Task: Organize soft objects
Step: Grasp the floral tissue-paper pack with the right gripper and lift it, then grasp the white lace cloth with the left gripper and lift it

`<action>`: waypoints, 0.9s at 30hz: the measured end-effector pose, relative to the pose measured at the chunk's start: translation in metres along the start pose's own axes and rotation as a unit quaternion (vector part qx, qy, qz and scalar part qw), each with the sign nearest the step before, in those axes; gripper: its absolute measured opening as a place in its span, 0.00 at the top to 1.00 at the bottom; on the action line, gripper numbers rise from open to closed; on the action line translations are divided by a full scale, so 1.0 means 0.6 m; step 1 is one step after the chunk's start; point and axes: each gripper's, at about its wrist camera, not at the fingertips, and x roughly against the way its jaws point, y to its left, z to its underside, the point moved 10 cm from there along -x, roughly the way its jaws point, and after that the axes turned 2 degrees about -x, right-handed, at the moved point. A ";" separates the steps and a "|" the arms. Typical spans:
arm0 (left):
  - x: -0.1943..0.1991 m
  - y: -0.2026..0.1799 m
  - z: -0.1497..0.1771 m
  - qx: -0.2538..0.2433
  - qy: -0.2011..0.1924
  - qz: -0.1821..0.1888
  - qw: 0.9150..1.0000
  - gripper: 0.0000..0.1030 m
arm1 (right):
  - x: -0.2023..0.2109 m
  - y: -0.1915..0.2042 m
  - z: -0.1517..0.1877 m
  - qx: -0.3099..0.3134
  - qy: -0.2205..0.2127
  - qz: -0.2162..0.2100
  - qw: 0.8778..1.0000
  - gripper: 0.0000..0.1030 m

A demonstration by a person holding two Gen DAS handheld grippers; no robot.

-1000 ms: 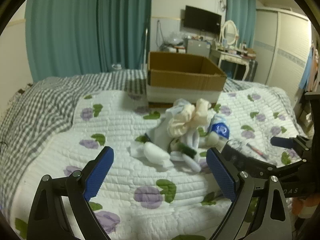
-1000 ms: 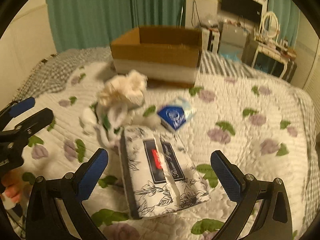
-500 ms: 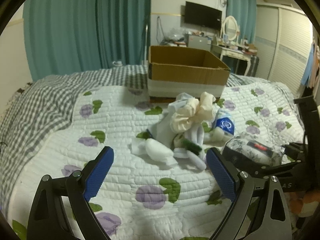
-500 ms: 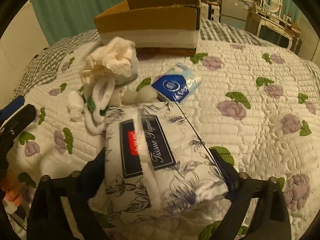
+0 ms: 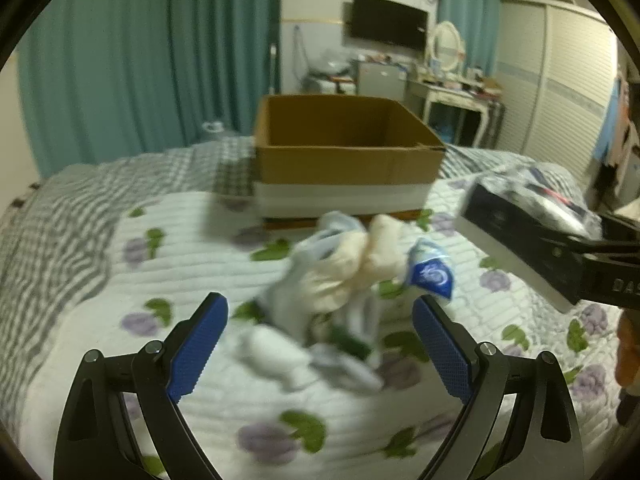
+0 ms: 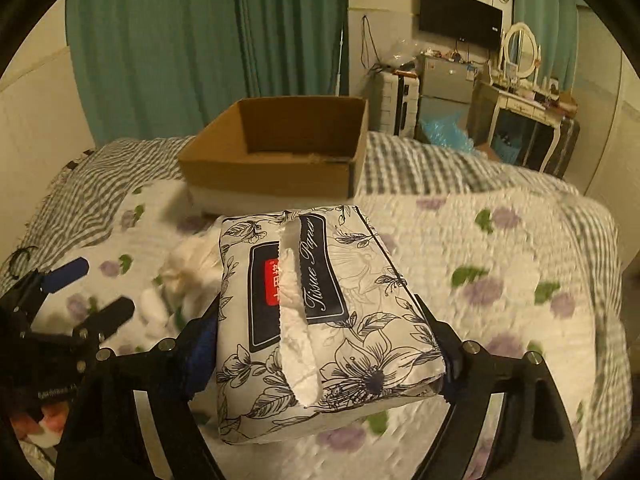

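My right gripper (image 6: 324, 344) is shut on a floral tissue pack (image 6: 320, 312) and holds it in the air above the quilt; the pack also shows at the right of the left wrist view (image 5: 528, 232). An open cardboard box (image 6: 276, 152) stands on the bed beyond it, also seen in the left wrist view (image 5: 344, 152). My left gripper (image 5: 320, 344) is open and empty above a pile of white and cream socks (image 5: 336, 280). A small blue tissue packet (image 5: 430, 276) lies at the pile's right.
The bed has a white flowered quilt (image 5: 120, 280) over a grey checked sheet (image 6: 440, 164). Teal curtains (image 6: 200, 40), a dresser with a mirror (image 6: 520, 92) and a wardrobe (image 5: 560, 92) stand behind the bed.
My right gripper closed on the tissue pack and lifted it off the quilt toward the box. My left gripper moved closer over the sock pile, still open.
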 end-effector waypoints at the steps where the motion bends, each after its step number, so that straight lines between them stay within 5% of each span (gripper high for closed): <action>1: -0.012 -0.010 -0.005 -0.004 0.005 0.006 1.000 0.08 | -0.007 -0.003 -0.004 0.004 0.000 0.004 1.000 0.18; 8: -0.091 -0.055 -0.023 -0.013 0.035 0.023 0.999 0.09 | -0.061 -0.032 -0.013 0.011 0.013 0.020 1.000 0.18; 19: -0.121 -0.047 -0.016 -0.038 0.047 0.011 0.998 0.71 | -0.071 -0.060 -0.004 -0.002 0.012 0.018 1.000 0.18; 27: -0.057 -0.032 -0.048 -0.030 0.021 0.027 0.999 0.77 | -0.018 -0.042 -0.021 -0.010 -0.011 0.002 1.000 0.18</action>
